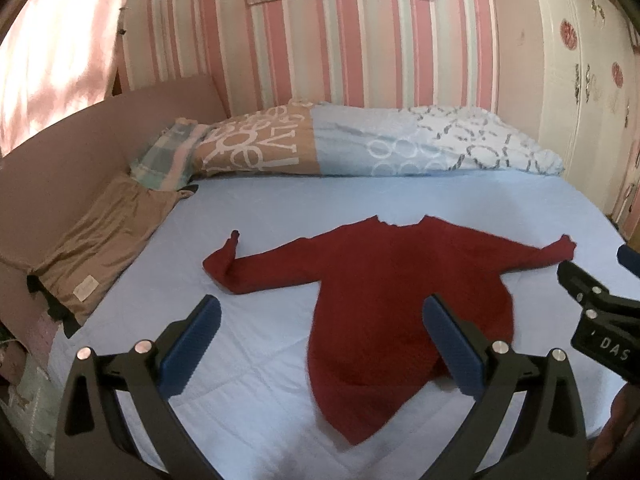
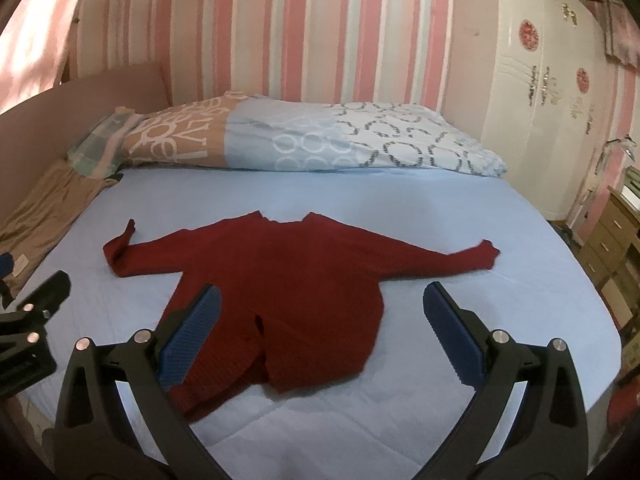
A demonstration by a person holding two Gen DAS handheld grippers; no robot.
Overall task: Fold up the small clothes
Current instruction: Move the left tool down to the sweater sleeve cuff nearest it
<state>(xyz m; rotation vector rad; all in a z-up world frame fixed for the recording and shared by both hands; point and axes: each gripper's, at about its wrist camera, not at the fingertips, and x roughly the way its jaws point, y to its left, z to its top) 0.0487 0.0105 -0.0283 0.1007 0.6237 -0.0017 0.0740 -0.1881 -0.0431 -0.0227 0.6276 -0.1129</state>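
Right now your left tongs [image 1: 322,344] are spread wide and hold nothing, hovering above the lower half of the dark red sweater [image 1: 384,292]. Your right tongs [image 2: 322,336] are just as wide apart and also empty, over the garment's hem on its right side. That sweater lies flat on the light blue bed sheet [image 2: 420,200], neck toward the patterned duvet [image 2: 320,140], both sleeves stretched out sideways, the left cuff bent back. A tan pillow [image 1: 100,248] sits by the headboard.
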